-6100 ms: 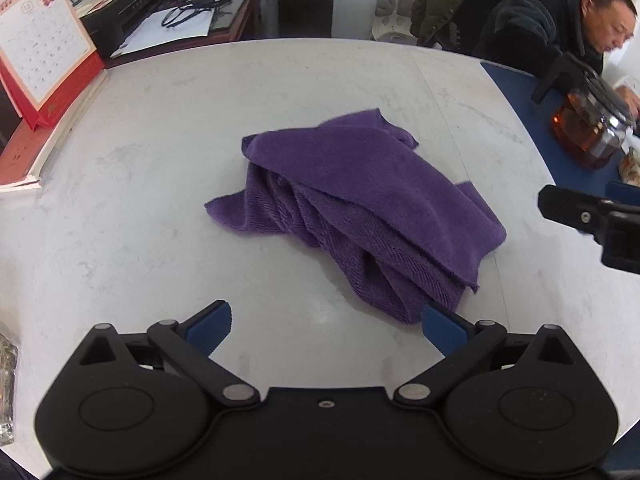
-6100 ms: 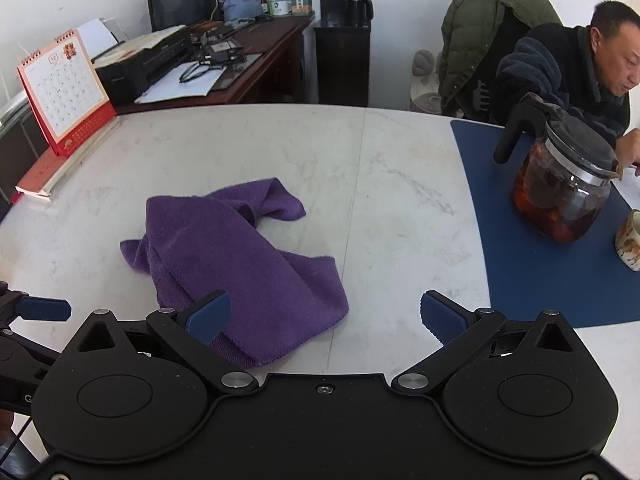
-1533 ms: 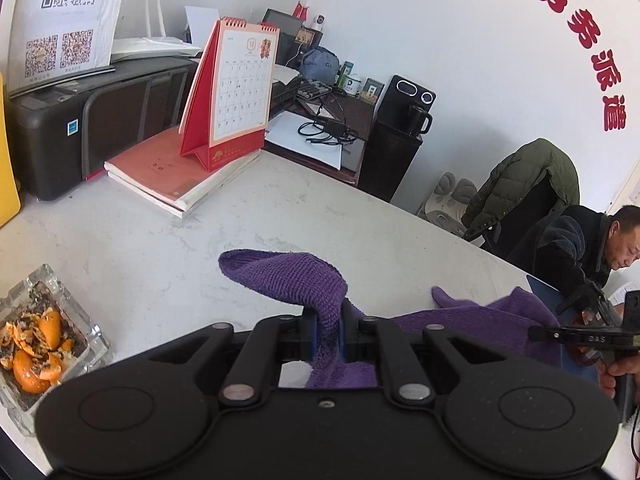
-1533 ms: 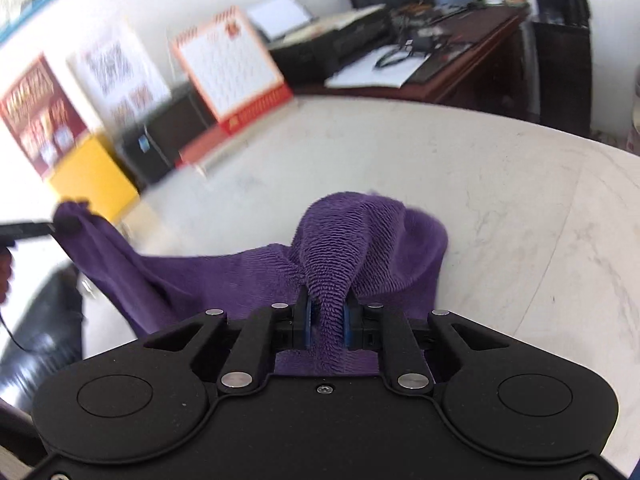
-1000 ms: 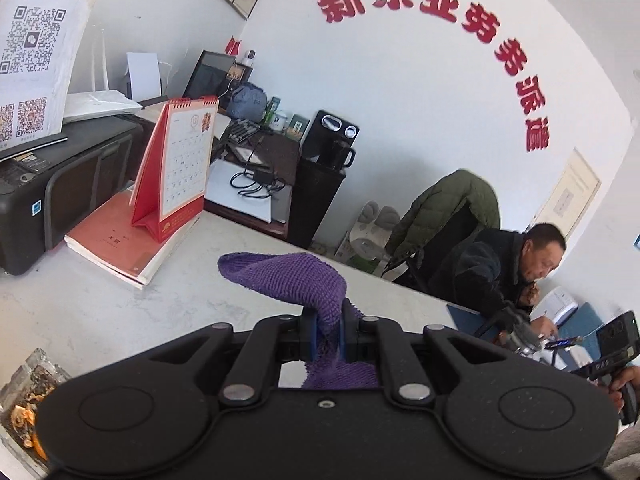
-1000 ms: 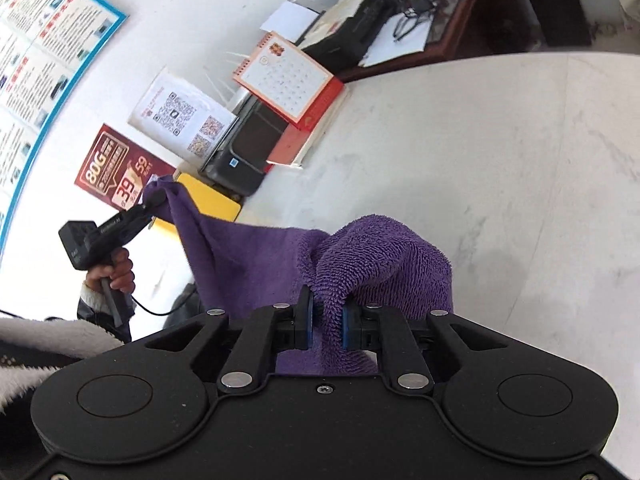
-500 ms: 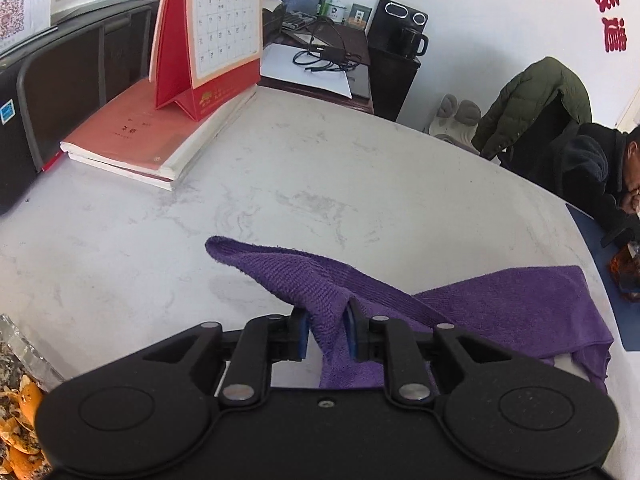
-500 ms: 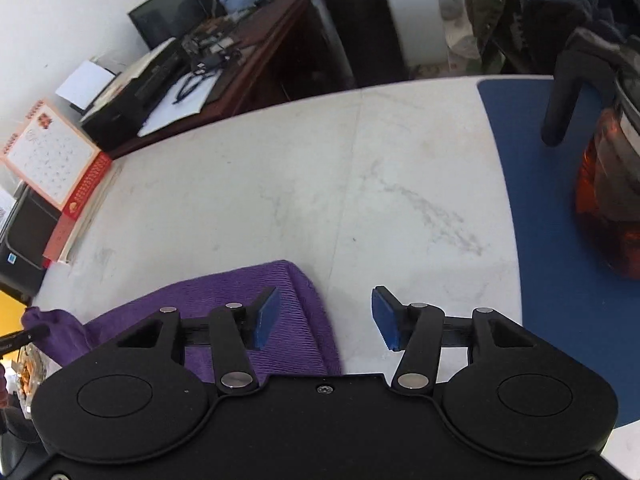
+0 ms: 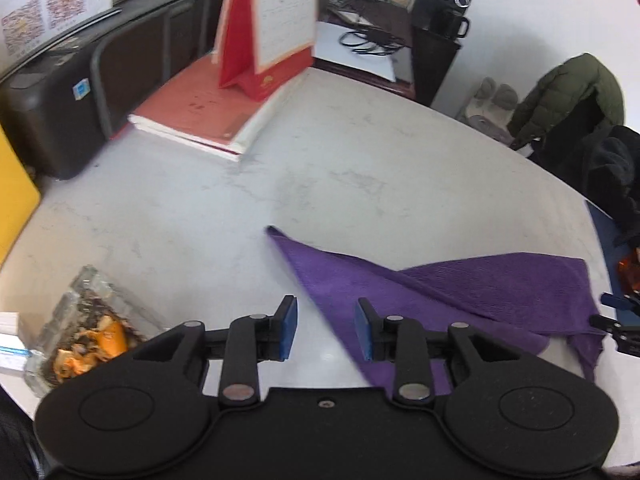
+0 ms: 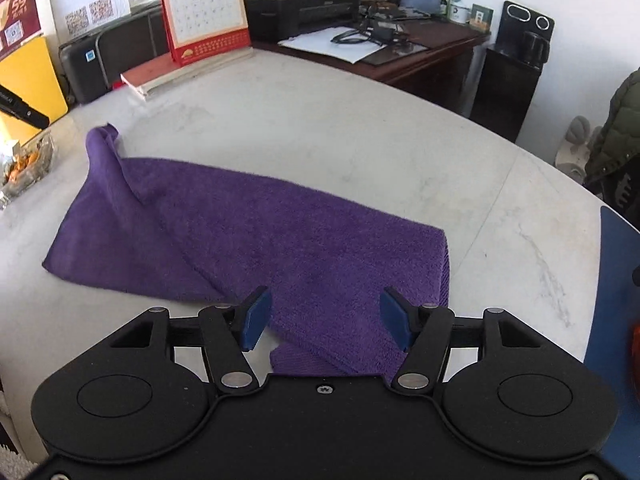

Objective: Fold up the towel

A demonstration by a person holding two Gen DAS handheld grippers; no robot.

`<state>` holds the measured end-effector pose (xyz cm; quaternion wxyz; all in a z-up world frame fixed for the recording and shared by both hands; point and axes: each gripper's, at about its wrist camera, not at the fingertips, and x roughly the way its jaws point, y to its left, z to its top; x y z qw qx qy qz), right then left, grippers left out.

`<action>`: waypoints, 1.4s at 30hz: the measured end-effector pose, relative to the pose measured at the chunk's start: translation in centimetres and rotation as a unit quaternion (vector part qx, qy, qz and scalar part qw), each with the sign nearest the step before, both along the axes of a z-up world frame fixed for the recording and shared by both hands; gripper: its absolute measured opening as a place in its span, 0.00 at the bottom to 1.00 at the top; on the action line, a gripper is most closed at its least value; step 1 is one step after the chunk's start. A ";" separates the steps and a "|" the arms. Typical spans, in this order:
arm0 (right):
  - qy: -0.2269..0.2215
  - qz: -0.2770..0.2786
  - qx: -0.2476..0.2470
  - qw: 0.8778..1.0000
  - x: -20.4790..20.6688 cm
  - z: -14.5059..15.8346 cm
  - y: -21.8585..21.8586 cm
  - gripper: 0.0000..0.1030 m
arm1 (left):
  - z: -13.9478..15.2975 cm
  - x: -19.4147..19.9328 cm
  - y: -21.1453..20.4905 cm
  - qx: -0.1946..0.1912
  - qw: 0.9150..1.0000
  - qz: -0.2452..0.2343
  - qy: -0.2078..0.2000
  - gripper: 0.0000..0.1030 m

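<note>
The purple towel (image 10: pixel 260 232) lies spread across the white marble table (image 10: pixel 360 128), with one corner still peaked up at its far left. My right gripper (image 10: pixel 326 318) hovers low over the towel's near right end. Its jaws are opening, the cloth lies under the gap, and neither pad touches it. In the left wrist view the towel (image 9: pixel 460 292) stretches off to the right. My left gripper (image 9: pixel 326 330) is over its near left edge with the jaws opening. The cloth edge runs beneath the gap and the pads stand clear of it.
A glass ashtray with orange peel (image 9: pixel 84 332) sits close on the left. A red desk calendar (image 9: pixel 272 28) stands on a red book (image 9: pixel 200 112) at the far left, beside a black printer (image 9: pixel 60 120). A blue mat (image 10: pixel 616 320) covers the table's right side.
Both grippers came down from holding the towel's corners in the air. The right one let go first, then the left pads parted. The towel has dropped flat onto the table.
</note>
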<state>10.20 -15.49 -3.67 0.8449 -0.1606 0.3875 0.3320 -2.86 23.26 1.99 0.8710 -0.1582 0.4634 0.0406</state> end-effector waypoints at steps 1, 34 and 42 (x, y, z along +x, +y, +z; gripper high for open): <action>-0.001 -0.001 -0.001 1.000 0.1 -0.1 -0.1 0.58 | -0.5 0.7 -1.9 -0.012 1.000 -0.024 -0.002 0.28; 0.016 -0.047 -0.041 0.998 4.7 -1.2 0.0 0.46 | -8.2 -1.4 -4.2 0.036 0.984 -0.107 0.138 0.08; -0.040 0.180 -0.056 0.981 -2.4 -0.1 5.6 0.46 | -6.5 1.5 -7.2 0.019 0.992 -0.116 0.055 0.12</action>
